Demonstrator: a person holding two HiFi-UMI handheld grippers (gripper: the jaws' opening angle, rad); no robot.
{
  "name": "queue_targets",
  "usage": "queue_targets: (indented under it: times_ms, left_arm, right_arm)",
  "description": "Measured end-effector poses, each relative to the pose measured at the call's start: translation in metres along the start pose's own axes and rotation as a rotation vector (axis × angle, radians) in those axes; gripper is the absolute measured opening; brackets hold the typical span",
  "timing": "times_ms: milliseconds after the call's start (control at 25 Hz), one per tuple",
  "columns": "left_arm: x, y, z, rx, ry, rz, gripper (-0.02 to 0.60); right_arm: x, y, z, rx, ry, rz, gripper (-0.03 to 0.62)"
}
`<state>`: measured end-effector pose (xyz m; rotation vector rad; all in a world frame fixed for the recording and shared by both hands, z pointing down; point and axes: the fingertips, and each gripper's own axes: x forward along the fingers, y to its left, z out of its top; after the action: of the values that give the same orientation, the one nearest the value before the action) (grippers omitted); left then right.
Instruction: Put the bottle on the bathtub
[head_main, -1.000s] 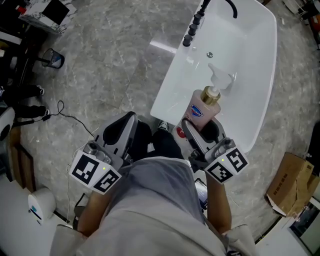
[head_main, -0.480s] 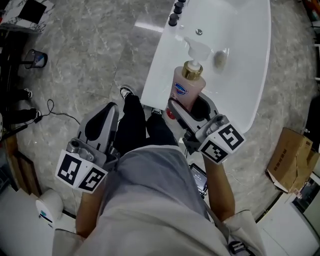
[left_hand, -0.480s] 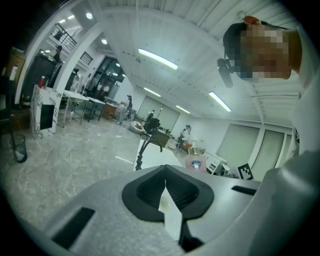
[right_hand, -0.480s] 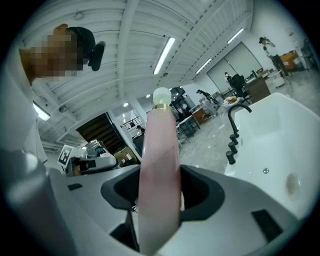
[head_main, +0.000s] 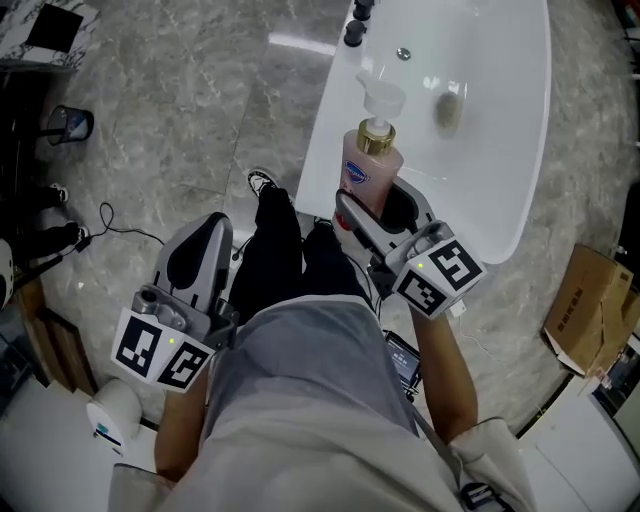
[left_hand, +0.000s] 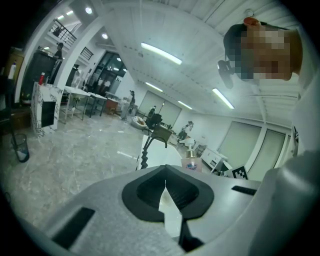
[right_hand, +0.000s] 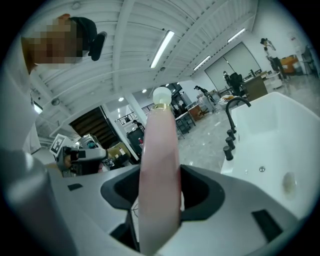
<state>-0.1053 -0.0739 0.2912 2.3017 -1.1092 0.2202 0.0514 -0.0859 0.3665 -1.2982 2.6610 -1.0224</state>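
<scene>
1. The right gripper (head_main: 380, 215) is clamped on the pink pump bottle (head_main: 368, 172), held upright at the bathtub's (head_main: 500, 170) near rim.
2. The left gripper (left_hand: 165, 185) is closed on nothing (low, beside the person's leg).
3. The carrying looks nearly done; setting the bottle down and releasing it are left.

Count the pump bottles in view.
1: the pink bottle, upright in the right tongs, at the near end of the bathtub. No other shows.

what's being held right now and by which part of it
The right gripper holds the pink pump bottle by its lower body, jaws shut on its sides. The left gripper holds nothing.
</scene>
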Motion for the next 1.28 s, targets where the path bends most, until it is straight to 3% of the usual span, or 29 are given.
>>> queue_targets:
  times_ms: [280, 680, 1280]
  left_arm:
    - [0.011, 0.045, 0.011, -0.022, 0.033, 0.015, 0.009]
    - [0.031, 0.069, -0.002, -0.074, 0.096, 0.006, 0.009]
    - [0.035, 0.100, -0.017, -0.089, 0.165, 0.007, 0.009]
  right_arm:
    - [0.050, -0.020, -0.017, 0.021, 0.029, -0.032, 0.218]
    - [0.089, -0.076, -0.046, 0.045, 0.072, -0.144, 0.218]
    - [0.144, -0.138, -0.081, 0.049, 0.113, -0.245, 0.218]
